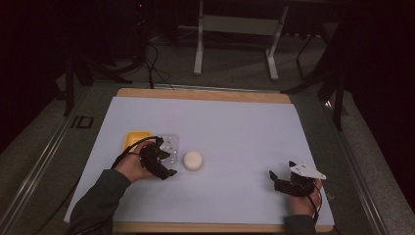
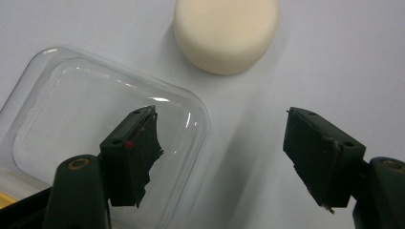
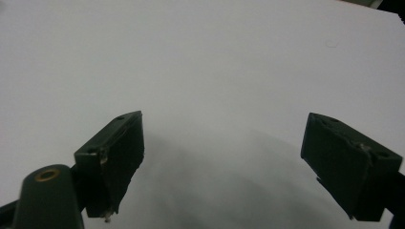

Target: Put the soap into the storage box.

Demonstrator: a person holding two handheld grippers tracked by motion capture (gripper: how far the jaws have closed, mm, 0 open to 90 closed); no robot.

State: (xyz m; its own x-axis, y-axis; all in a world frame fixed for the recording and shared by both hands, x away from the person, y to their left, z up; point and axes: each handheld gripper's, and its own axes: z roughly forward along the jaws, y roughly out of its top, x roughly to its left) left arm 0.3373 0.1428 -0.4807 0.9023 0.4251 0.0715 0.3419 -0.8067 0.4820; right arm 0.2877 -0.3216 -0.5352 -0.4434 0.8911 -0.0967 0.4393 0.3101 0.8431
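Observation:
A round cream puck lies on the white sheet, left of centre. Just left of it sits a clear plastic lid with rounded corners, against a yellow tray. My left gripper hovers low beside the lid and short of the puck. Its jaws stand apart with bare sheet between them, and one fingertip overlaps the lid's corner. My right gripper rests near the front right of the sheet, open, with nothing between its jaws.
The white sheet covers a wooden board whose edge shows at the back. Grey floor, metal rails and a white stand's legs lie beyond the table. A sliver of the yellow tray shows under the lid.

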